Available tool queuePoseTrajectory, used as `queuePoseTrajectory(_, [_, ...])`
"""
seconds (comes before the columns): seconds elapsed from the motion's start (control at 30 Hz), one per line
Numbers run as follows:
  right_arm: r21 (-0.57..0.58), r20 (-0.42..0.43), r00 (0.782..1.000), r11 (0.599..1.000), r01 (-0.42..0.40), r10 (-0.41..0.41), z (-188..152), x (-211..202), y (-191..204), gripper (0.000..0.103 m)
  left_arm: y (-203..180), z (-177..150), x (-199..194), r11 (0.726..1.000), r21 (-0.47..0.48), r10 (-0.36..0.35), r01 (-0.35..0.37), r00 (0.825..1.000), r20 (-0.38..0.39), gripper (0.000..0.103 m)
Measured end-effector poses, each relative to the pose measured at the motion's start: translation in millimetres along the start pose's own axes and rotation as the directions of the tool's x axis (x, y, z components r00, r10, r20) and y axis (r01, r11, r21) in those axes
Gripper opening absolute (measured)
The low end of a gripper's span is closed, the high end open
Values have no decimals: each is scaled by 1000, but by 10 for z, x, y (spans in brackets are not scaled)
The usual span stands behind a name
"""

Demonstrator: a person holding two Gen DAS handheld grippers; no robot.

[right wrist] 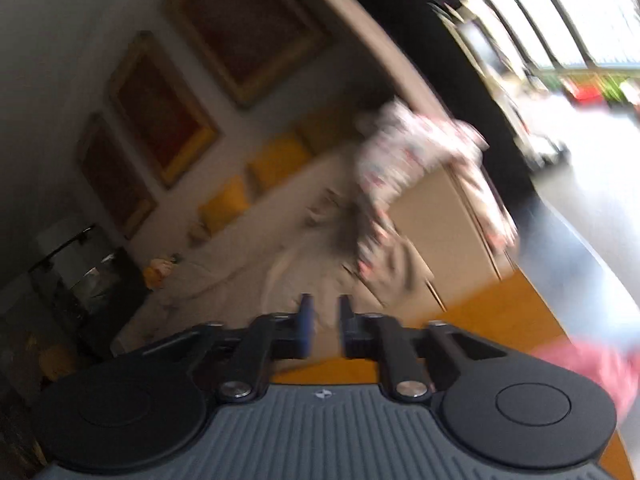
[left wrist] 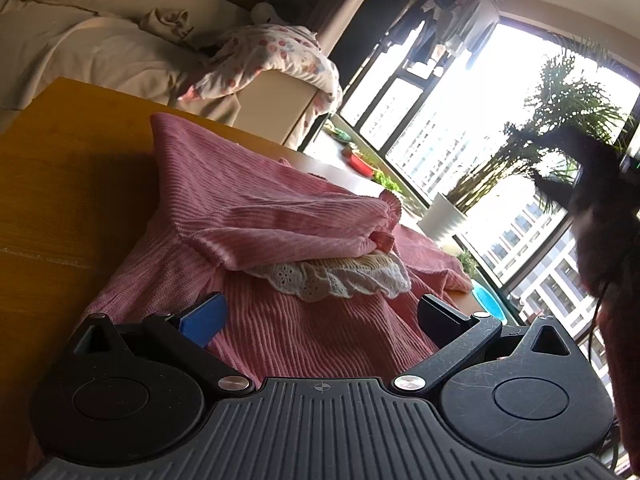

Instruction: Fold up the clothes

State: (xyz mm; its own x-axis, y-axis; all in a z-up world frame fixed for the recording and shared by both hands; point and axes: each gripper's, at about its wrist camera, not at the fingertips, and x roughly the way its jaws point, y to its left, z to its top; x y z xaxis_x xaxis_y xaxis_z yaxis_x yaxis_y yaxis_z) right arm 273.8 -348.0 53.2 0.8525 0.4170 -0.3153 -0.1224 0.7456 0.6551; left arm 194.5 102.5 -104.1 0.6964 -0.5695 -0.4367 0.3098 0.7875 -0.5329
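I am holding my left gripper (left wrist: 320, 312) low over the near part of the pink top (left wrist: 280, 240), which is lying on the table (left wrist: 60, 200), with its fingers spread wide and holding nothing, so I think it is getting ready to grab the cloth. A sleeve is already lying folded across the top, over its white lace collar (left wrist: 340, 280). My right gripper (right wrist: 323, 330) is lifted away from the top, blurry, fingers nearly together and empty.
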Motion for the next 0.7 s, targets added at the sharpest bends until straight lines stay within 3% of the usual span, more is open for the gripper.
queuePoseTrajectory(0.03, [63, -17, 999, 997, 37, -36, -21, 5, -176, 58, 1, 1, 1, 1000, -1, -1, 1, 1000, 0, 103])
queuePoseTrajectory(0.1, [162, -39, 993, 980, 116, -111, -80, -85, -557, 58, 1, 4, 5, 1000, -3, -1, 1, 1000, 0, 103])
queuePoseTrajectory(0.17, [270, -55, 983, 945, 184, -175, -147, -230, -976, 67, 1, 4, 6, 1000, -3, -2, 2, 1000, 0, 103])
queuePoseTrajectory(0.33, [538, -116, 964, 800, 265, -241, -415, -482, -1898, 69, 0, 4, 9, 1000, -5, -3, 3, 1000, 1, 103])
queuePoseTrajectory(0.43, [680, -140, 971, 694, 237, -194, -623, -438, -2281, 69, -1, 3, 11, 1000, -7, -4, 4, 1000, 1, 103])
queuePoseTrajectory(0.53, [792, -111, 989, 592, 148, -99, -791, -273, -2481, 69, -2, 3, 13, 1000, -8, -4, 4, 1000, 1, 103])
queuePoseTrajectory(0.57, [807, -109, 991, 576, 132, -74, -811, -184, -2517, 69, -2, 3, 14, 1000, -9, -5, 5, 1000, 2, 103])
queuePoseTrajectory(0.7, [796, -137, 990, 593, 122, -19, -832, 159, -2550, 69, -3, 3, 16, 1000, -11, -6, 6, 1000, 2, 103])
